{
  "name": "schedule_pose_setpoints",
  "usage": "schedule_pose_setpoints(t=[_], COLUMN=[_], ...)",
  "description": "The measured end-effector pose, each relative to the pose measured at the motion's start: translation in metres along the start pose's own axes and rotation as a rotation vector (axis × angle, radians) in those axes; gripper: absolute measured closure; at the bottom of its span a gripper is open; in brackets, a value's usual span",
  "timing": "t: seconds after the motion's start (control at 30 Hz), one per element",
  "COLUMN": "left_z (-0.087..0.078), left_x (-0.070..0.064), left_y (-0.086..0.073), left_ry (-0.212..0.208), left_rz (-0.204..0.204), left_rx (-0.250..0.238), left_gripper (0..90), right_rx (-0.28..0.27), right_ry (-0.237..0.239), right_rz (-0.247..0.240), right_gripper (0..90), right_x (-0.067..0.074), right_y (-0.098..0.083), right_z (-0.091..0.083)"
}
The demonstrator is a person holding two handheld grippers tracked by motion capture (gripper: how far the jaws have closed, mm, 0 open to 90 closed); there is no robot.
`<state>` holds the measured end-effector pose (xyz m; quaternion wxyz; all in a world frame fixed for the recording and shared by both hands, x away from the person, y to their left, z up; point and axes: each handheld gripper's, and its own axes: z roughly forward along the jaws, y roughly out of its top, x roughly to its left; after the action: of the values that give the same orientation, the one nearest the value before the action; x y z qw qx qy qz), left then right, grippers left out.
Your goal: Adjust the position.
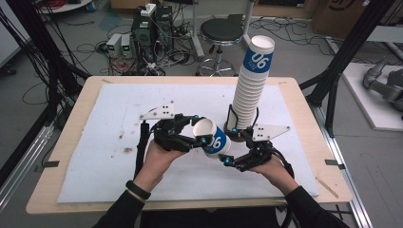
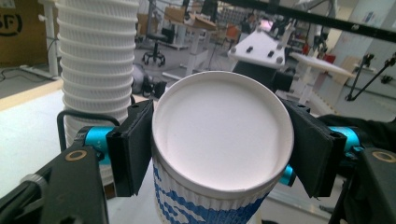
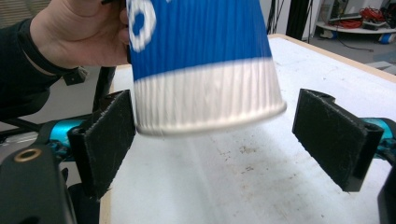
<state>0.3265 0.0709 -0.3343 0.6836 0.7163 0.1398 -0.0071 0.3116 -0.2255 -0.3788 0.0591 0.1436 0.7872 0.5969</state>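
Observation:
A white paper cup with a blue "06" band (image 1: pixel 215 140) hangs tilted above the white mat, its mouth facing left. My left gripper (image 1: pixel 199 129) is shut on it; in the left gripper view both pads press the rim of the cup (image 2: pixel 222 135), with the left gripper (image 2: pixel 219 149) around it. My right gripper (image 1: pixel 231 145) stands open just right of the cup. In the right gripper view the cup's base (image 3: pixel 201 65) sits between the jaws of the right gripper (image 3: pixel 217 112), and the right pad (image 3: pixel 334 135) is clearly apart from it. A tall stack of cups (image 1: pixel 252 90) rises behind.
A white mat (image 1: pixel 119 109) covers the wooden table (image 1: pixel 71 137). The cup stack (image 2: pixel 95 60) stands close beside my grippers in a black holder. Beyond the table are a black stool (image 1: pixel 221 31), computer boxes (image 1: pixel 152 28) and cables on the floor.

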Motion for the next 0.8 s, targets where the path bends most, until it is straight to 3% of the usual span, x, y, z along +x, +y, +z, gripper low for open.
schedule_pose_setpoints(t=[0.17, 0.4, 0.63, 0.8], left_z=[-0.0011, 0.0044, 0.0079, 0.0080], left_x=[-0.0011, -0.0018, -0.0017, -0.0022], left_y=[-0.0004, -0.0047, -0.0073, -0.0056], left_ry=[-0.012, -0.039, -0.046, -0.045], left_rz=[-0.007, -0.027, -0.024, -0.011], left_rx=[-0.047, -0.066, -0.054, -0.013], left_gripper=[29.9, 29.9, 29.8, 29.6], right_rx=[-0.038, -0.054, -0.043, -0.023], right_ry=[0.015, 0.029, 0.030, 0.039], right_rz=[0.025, 0.028, 0.006, -0.011], right_gripper=[13.6, 13.7, 16.0, 17.8], right_x=[-0.0006, 0.0023, 0.0024, 0.0015], right_y=[-0.0003, -0.0007, -0.0005, -0.0007], right_z=[0.0011, 0.0063, 0.0058, 0.0048])
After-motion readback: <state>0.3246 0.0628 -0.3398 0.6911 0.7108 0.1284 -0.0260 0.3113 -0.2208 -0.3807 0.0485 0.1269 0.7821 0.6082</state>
